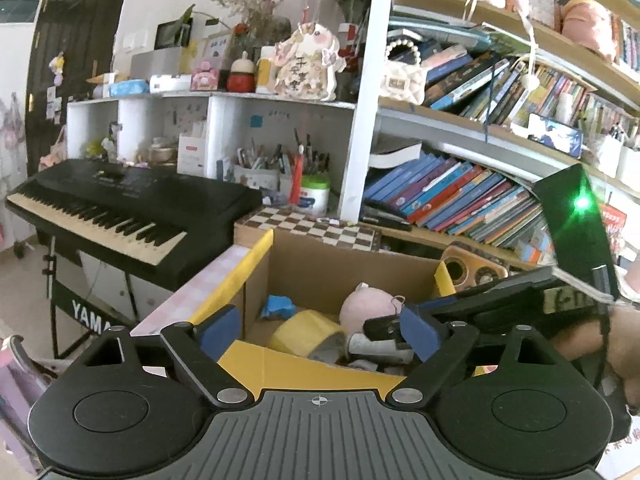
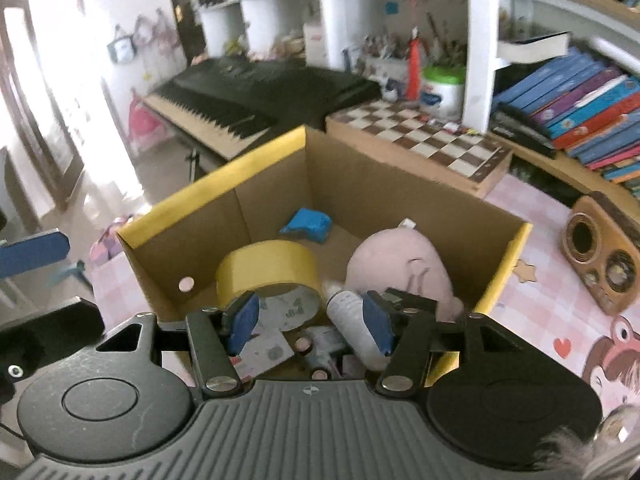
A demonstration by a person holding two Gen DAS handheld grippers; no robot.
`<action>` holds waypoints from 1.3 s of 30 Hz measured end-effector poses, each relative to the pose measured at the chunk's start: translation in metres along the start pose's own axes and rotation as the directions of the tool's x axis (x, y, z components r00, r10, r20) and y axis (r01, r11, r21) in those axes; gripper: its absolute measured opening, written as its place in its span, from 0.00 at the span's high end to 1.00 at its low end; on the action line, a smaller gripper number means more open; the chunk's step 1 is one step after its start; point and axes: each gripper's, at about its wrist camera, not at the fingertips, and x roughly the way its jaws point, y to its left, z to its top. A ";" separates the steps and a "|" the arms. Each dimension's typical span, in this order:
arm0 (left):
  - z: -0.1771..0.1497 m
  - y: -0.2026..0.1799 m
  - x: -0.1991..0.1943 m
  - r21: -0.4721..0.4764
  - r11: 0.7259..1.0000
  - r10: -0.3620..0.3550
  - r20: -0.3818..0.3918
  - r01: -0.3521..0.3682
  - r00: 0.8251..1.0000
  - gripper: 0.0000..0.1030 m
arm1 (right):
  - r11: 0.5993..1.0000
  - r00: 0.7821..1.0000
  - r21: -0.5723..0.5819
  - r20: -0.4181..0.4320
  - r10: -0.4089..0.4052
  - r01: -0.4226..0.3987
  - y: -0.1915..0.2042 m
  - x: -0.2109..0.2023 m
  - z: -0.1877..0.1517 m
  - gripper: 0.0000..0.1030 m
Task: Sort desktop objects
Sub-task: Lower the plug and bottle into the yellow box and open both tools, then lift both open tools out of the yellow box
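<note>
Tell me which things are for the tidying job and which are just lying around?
For the job: cardboard box, yellow tape roll, pink plush toy, blue lump, white tube.

Just around: keyboard, chessboard, books, wooden radio.

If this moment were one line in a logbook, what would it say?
left gripper: open, empty | right gripper: open over cardboard box | inside: tape roll, pink plush

The box's (image 2: 400, 184) near wall hides behind the right gripper (image 2: 312, 320); small stuff beside the tape (image 2: 264, 268) is too jumbled to identify.
</note>
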 end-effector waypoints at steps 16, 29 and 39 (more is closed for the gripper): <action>-0.012 0.007 -0.049 0.020 0.993 -0.118 0.041 0.117 0.992 0.03 | 0.950 0.956 0.238 0.166 -0.243 0.200 0.024 -0.096 -0.055 0.44; -0.037 0.006 -0.089 0.036 0.987 -0.156 0.020 0.155 0.988 0.02 | 0.895 0.911 0.331 0.179 -0.371 0.299 0.067 -0.151 -0.119 0.43; -0.053 0.005 -0.111 0.052 0.986 -0.159 0.013 0.158 0.987 0.00 | 0.870 0.896 0.346 0.144 -0.420 0.352 0.096 -0.171 -0.161 0.40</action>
